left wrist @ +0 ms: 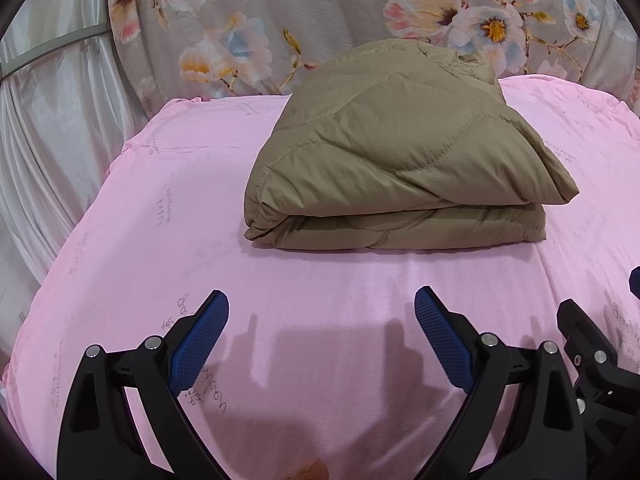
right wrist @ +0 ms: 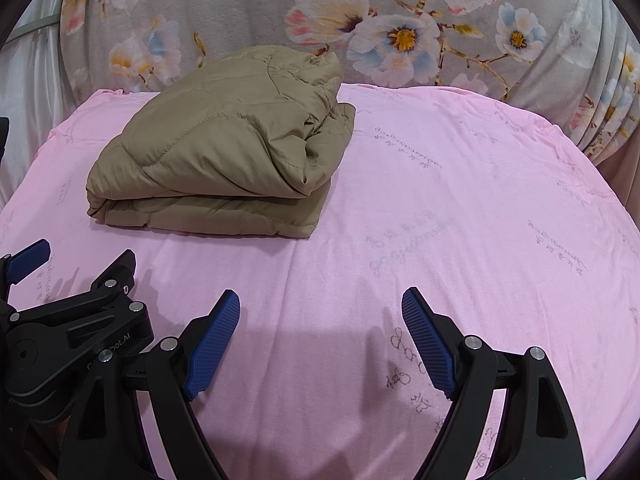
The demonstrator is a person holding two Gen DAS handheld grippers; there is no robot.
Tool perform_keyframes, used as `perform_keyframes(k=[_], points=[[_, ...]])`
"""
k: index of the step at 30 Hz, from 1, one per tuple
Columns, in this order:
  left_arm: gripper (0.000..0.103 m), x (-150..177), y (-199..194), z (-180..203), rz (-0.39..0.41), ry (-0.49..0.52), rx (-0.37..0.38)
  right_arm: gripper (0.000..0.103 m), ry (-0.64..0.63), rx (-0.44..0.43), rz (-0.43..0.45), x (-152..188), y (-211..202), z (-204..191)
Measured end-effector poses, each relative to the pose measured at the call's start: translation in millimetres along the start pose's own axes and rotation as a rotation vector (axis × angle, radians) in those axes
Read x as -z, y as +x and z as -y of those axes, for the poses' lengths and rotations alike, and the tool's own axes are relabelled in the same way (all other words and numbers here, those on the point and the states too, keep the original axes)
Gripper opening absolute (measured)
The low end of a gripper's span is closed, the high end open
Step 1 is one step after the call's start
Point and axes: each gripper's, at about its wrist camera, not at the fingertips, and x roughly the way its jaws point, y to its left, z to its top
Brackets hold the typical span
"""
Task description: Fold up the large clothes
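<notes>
1. While both grippers hang above the near part of the bed, a khaki-brown quilted padded garment [left wrist: 404, 160] lies folded into a thick rectangular bundle on the pink printed bedsheet [left wrist: 120, 240], towards the far end of the bed.
2. Seen from the left wrist, the garment sits ahead and slightly to the right; seen from the right wrist, the same garment [right wrist: 224, 160] sits ahead and to the left, with its loose layered edges facing right.
3. The left gripper [left wrist: 322, 340], black with blue textured pads, has its jaws spread wide with nothing between them; only bare sheet shows in the gap.
4. The right gripper [right wrist: 320, 340] is built the same way, and its jaws also stand wide apart and hold nothing.
5. Both grippers are well apart from the garment and touch neither it nor the sheet, as far as the views show.
6. The two grippers are side by side: each shows at the edge of the other's view.
7. Behind the bed hangs a grey floral fabric [right wrist: 400, 20] with pink, white and blue blossoms, and a pale satin curtain [left wrist: 48, 100] hangs at the left.
</notes>
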Motion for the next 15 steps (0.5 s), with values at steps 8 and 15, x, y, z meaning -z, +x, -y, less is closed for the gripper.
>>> perform_keyframes(k=[8,15], points=[[0.092,-0.1,0.2,-0.3,-0.002,0.001,-0.001,0.081,0.000,0.000,0.000,0.9,0.2,-0.6],[0.092,1.2,-1.4,-0.8,0.003,0.000,-0.007,0.081,0.000,-0.001,0.002,1.3,0.3,-0.2]])
